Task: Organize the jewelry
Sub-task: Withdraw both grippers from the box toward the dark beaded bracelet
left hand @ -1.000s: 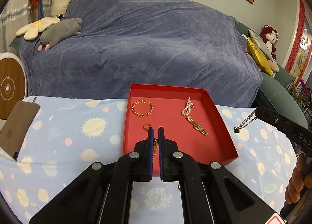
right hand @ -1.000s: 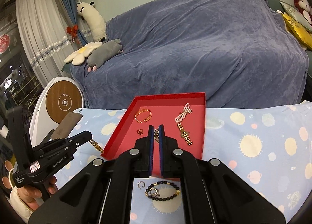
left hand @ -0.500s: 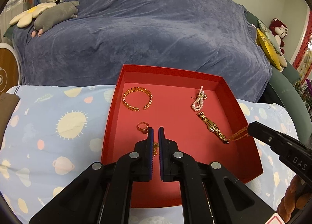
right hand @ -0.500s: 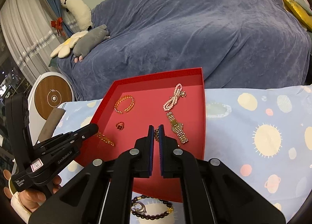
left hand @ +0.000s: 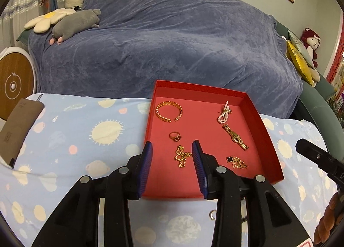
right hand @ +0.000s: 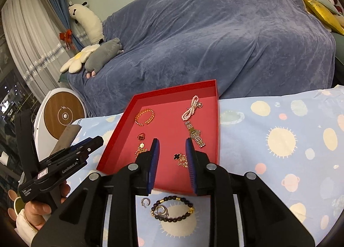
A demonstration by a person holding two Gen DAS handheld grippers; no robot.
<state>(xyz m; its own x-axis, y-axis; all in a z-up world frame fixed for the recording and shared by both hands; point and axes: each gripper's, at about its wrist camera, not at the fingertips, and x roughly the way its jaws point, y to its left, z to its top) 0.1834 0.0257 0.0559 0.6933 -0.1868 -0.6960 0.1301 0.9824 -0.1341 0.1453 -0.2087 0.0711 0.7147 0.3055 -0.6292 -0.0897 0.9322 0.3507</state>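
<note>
Left wrist view: a table under a pale blue planet-print cloth (left hand: 86, 139) stands in front of a sofa draped in a blue-grey throw (left hand: 172, 43); plush toys lie on the sofa's left end. A red tray (left hand: 266, 139) sits on the cloth. It holds a gold cuff bracelet (left hand: 169, 111), a pearl strand (left hand: 224, 115), a gold watch (left hand: 235, 137), a ring (left hand: 175, 136), a gold chain (left hand: 181, 156) and a clover-charm chain (left hand: 236, 161).

The left gripper (left hand: 172, 156) is spread, empty, above the tray's near edge, with the gold chain showing between its fingers. The right gripper (right hand: 172, 152) is likewise spread and empty over the tray, the clover-charm chain partly covered by its right finger.

Only the right wrist view shows clearly a dark beaded bracelet (right hand: 182, 200) and a small silver hoop (right hand: 145, 202) on the cloth, outside the tray; silver pieces lying on the bracelet are too small to identify. In the left wrist view the bracelet is hidden behind the gripper body.
</note>
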